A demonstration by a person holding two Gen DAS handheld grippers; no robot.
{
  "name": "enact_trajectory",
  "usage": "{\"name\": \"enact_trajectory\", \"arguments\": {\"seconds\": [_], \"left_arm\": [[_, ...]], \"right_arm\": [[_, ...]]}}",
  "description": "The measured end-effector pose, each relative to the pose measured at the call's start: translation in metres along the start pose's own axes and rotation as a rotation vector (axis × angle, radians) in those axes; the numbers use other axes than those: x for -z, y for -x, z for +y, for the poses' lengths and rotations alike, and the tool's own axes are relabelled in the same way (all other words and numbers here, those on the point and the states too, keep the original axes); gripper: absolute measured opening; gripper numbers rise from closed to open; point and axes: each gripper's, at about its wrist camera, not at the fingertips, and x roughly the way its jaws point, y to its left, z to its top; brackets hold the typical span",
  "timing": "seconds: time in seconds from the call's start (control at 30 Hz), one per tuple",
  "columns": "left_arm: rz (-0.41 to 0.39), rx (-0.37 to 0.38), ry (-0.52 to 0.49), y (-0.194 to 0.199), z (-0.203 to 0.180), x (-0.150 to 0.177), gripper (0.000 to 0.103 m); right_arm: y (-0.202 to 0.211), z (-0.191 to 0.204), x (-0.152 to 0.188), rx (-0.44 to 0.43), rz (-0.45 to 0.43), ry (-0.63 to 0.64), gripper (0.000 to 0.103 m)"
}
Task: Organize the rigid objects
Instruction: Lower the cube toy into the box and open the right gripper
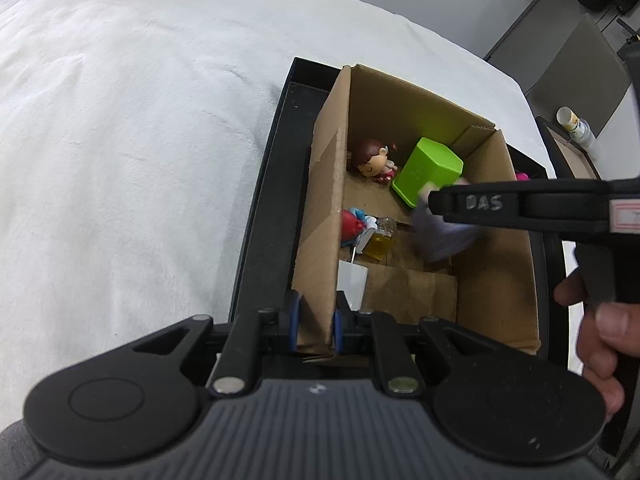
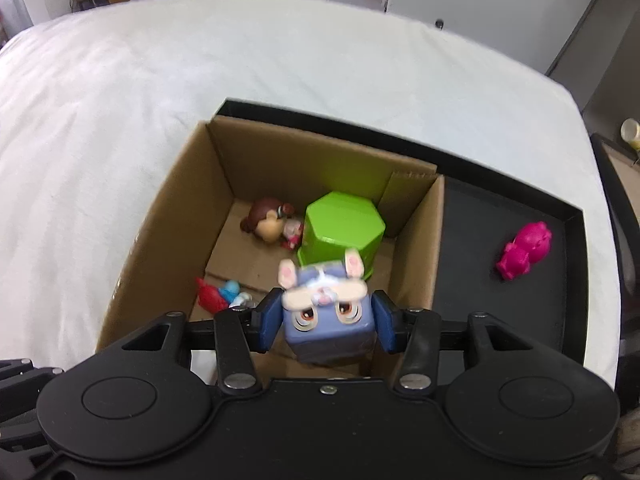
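An open cardboard box [image 1: 324,200] [image 2: 172,216] stands in a black tray [image 1: 264,208] [image 2: 500,240]. My left gripper [image 1: 316,326] is shut on the box's left wall near its front corner, one blue pad on each side. My right gripper [image 2: 326,322] [image 1: 434,204] hangs over the box's right half, shut on a blurred blue-purple cube toy with a bunny face [image 2: 326,320] [image 1: 440,236]. Inside the box lie a green cup [image 2: 340,232] [image 1: 428,170], a brown-haired doll [image 2: 268,220] [image 1: 372,158], a red and blue figure [image 2: 218,296] [image 1: 354,222] and a small yellow bottle [image 1: 380,240].
A pink toy [image 2: 526,250] lies on the tray floor right of the box. A white object [image 1: 352,284] stands in the box's near left corner. White cloth [image 1: 120,140] covers the table. A second tray [image 2: 612,168] sits at the far right, and a hand [image 1: 604,340] holds the right gripper.
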Motion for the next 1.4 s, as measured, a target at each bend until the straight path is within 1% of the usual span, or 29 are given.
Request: {"name": "enact_trajectory", "arguments": {"seconds": [0.07,0.13,0.27,0.47,0.63,0.87,1.0,1.07,1.3,1.4], "left_arm": [[-0.005,-0.018,0.003,0.000,-0.001,-0.001,0.016],[-0.002,-0.018,0.018,-0.001,0.000,-0.002,0.017],[-0.009,-0.029,0.015,-0.001,-0.001,-0.002,0.017],[-0.018,-0.050,0.006,0.000,-0.004,0.000,0.016],[-0.024,-0.071,-0.007,0.001,-0.007,0.003,0.016],[-0.027,-0.117,-0.016,0.001,-0.013,0.002,0.016],[-0.032,-0.144,-0.027,0.001,-0.018,0.004,0.016],[-0.030,-0.141,-0.026,0.000,-0.019,0.004,0.016],[-0.033,-0.162,-0.007,0.000,-0.022,0.004,0.016],[-0.037,-0.171,-0.002,0.000,-0.024,0.004,0.016]], "right_arm": [[0.006,-0.003,0.000,-0.008,-0.017,-0.002,0.047],[0.012,-0.008,0.000,-0.019,-0.030,-0.010,0.047],[0.025,-0.021,0.003,-0.059,-0.054,-0.040,0.047],[0.041,-0.034,0.010,-0.118,-0.062,-0.070,0.048],[0.050,-0.043,0.016,-0.167,-0.053,-0.096,0.049],[0.068,-0.060,0.026,-0.187,-0.082,-0.127,0.060],[0.079,-0.075,0.030,-0.200,-0.105,-0.147,0.061],[0.084,-0.081,0.032,-0.197,-0.117,-0.148,0.062],[0.089,-0.105,0.043,-0.217,-0.122,-0.193,0.062],[0.090,-0.115,0.049,-0.225,-0.124,-0.213,0.065]]}}
